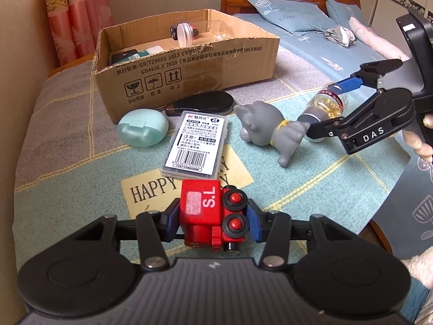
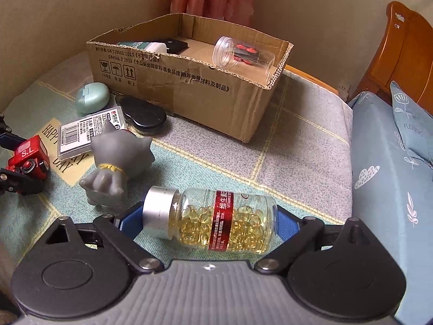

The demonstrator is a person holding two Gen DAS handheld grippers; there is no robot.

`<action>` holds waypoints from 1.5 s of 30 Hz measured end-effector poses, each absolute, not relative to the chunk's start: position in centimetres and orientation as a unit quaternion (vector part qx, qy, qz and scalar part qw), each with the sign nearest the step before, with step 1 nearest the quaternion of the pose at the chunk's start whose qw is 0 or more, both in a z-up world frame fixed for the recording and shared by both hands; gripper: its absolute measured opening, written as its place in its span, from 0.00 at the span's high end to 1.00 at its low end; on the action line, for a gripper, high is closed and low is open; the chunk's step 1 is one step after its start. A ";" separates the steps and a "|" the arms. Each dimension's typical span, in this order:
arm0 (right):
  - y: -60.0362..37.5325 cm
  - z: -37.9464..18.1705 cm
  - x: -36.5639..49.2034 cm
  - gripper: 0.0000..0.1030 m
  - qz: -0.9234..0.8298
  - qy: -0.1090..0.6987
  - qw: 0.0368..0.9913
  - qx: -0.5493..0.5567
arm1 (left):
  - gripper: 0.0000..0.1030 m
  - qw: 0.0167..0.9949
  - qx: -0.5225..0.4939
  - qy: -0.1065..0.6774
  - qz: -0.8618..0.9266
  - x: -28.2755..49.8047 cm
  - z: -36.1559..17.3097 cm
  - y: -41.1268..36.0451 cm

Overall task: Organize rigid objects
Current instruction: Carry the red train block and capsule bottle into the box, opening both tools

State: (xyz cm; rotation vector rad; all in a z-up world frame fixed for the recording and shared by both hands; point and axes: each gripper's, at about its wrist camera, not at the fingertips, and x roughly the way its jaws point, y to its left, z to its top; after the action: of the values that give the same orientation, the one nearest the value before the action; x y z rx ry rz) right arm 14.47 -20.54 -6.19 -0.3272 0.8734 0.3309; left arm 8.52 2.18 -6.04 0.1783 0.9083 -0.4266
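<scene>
My left gripper [image 1: 212, 220] is shut on a red toy train block [image 1: 208, 211] marked "S.L", low over the bedspread; the block also shows in the right wrist view [image 2: 28, 158]. My right gripper [image 2: 207, 219] is shut on a clear bottle of yellow capsules [image 2: 216, 219] with a silver cap, gripped end to end and lying sideways; the bottle also shows in the left wrist view [image 1: 324, 104]. A grey cat figure [image 1: 273, 132] lies between the two grippers. A cardboard box [image 1: 189, 81] stands at the back, holding a clear jar [image 2: 238, 55] and flat packs.
A white barcode case [image 1: 194, 145], a mint oval case [image 1: 142, 130] and a black oval case [image 1: 205, 103] lie in front of the box. Blue pillows [image 1: 286, 13] and a wooden headboard [image 2: 400, 51] are to the right. A wall is at the left.
</scene>
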 end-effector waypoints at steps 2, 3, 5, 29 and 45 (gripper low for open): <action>-20.5 -5.9 14.4 0.06 0.162 0.420 0.878 -0.160 | 0.53 0.872 0.089 0.434 -0.206 8.5 -5.6 2.2; -20.5 -5.6 14.3 0.06 0.164 0.418 0.879 -0.163 | 0.53 0.873 0.091 0.434 -0.205 8.5 -5.4 2.3; -20.4 -5.0 14.1 0.06 0.169 0.414 0.879 -0.169 | 0.53 0.874 0.094 0.432 -0.202 8.5 -5.0 2.3; -17.7 4.9 23.9 0.05 0.174 0.347 0.913 -0.123 | 0.53 0.899 0.111 0.386 -0.177 11.7 1.2 3.5; -17.3 3.9 22.9 0.00 0.149 0.364 0.913 -0.111 | 0.53 0.903 0.116 0.372 -0.179 14.9 2.7 3.4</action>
State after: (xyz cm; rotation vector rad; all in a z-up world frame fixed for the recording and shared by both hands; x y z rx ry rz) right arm 22.95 -17.34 3.94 -0.2286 0.7497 0.3079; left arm 14.89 3.40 2.68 0.2396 0.7696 -0.3691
